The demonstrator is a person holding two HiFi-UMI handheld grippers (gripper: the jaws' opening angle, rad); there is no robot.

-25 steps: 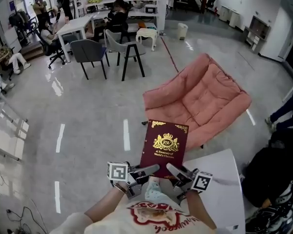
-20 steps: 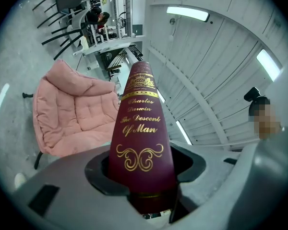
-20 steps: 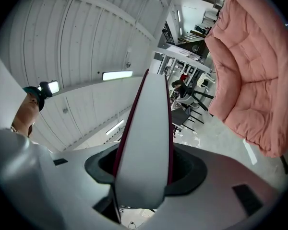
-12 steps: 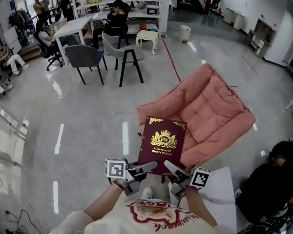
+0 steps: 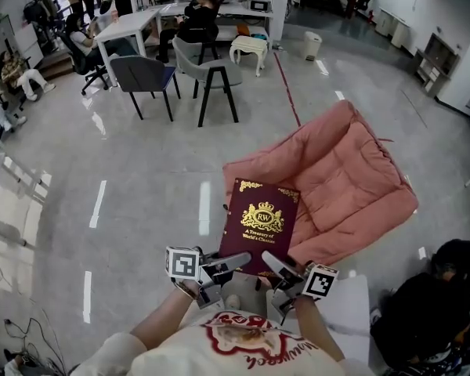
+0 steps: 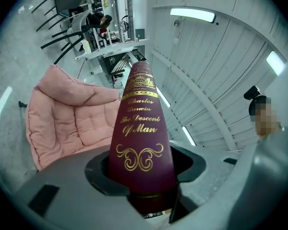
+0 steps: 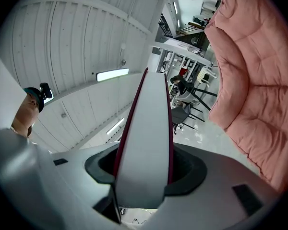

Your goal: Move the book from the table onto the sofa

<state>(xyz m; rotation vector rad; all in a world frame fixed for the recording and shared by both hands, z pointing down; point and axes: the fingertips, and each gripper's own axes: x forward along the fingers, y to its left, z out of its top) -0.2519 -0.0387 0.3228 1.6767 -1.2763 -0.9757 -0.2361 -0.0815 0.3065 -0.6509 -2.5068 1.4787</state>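
A maroon book (image 5: 260, 224) with gold print is held flat in the air, its far end over the front edge of the pink sofa (image 5: 341, 175). My left gripper (image 5: 236, 262) is shut on the book's near left corner and my right gripper (image 5: 272, 265) on its near right corner. In the left gripper view the gold-lettered spine of the book (image 6: 141, 138) fills the left gripper (image 6: 144, 178), with the sofa (image 6: 67, 119) beyond. In the right gripper view the white page edge of the book (image 7: 146, 143) sits in the right gripper (image 7: 144, 178), the sofa (image 7: 257, 80) to the right.
The white table (image 5: 346, 304) lies behind my right hand at the lower right. A seated person (image 5: 435, 304) is at the far right. Grey chairs (image 5: 145, 81) and desks with people stand across the glossy floor (image 5: 141, 178).
Both grippers have carried the book away from the white table toward the pink sofa. The table has slid back under my right arm and the sofa is closer.
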